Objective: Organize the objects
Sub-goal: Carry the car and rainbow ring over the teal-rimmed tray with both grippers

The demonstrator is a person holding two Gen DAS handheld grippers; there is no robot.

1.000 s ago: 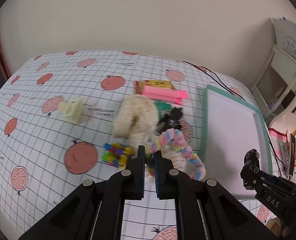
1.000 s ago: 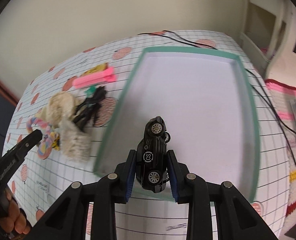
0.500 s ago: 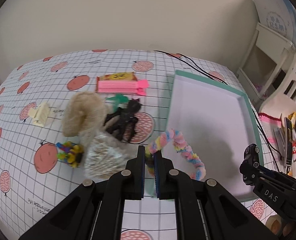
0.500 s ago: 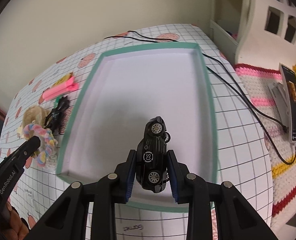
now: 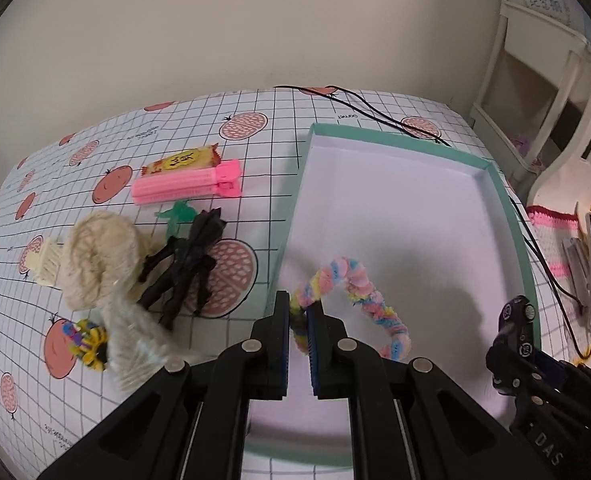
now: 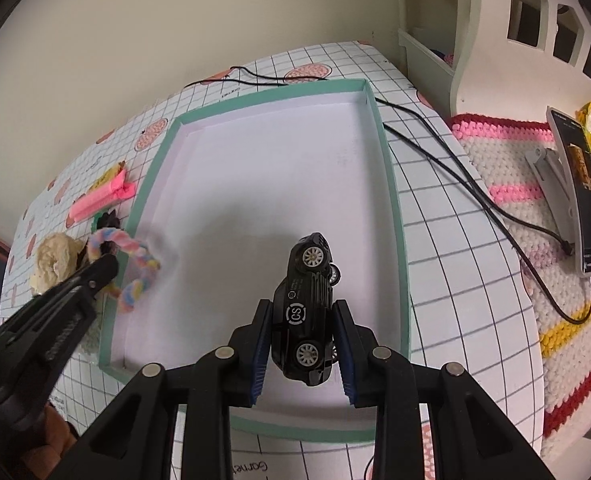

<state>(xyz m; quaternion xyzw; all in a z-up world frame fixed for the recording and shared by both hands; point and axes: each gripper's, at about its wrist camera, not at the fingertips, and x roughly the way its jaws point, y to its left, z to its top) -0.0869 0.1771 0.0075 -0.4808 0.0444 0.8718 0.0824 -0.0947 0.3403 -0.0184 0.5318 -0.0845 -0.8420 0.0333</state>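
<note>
In the left wrist view, the left gripper (image 5: 299, 317) was pinched narrow on one end of a pastel loop (image 5: 349, 296) of fuzzy wire, which hung over the near left part of the tray (image 5: 509, 216), just inside its left wall. The tray floor looked bare. Left of the tray on the bench (image 5: 255, 152) lay the rest of the clutter: a pink clip (image 5: 187, 186) with a snack bar (image 5: 183, 160) just behind it, a green piece (image 5: 179, 214), a black tangle (image 5: 187, 264), a cream knit bundle (image 5: 103, 252), a small cream item (image 5: 45, 264) beside it and a yellow bit (image 5: 89, 340) near the front edge. At the lower right the right gripper showed with the car (image 5: 517, 320) in it.

In the right wrist view, the right gripper (image 6: 301, 344) was clamped on the black car (image 6: 307, 308), which lay on its side between the fingers, wheels to the right, above the near middle of the tray (image 6: 395, 216). The left gripper (image 6: 103, 270) came in from the left with the loop (image 6: 135, 268) at the tray's left wall. A cable (image 6: 455, 168) ran along the bench past the tray's right side.

Both items seemed to be at the drop-off step. Next, each gripper would likely need to lower toward the tray floor and open, keeping the car and loop apart, then return to the pile on the left.
</note>
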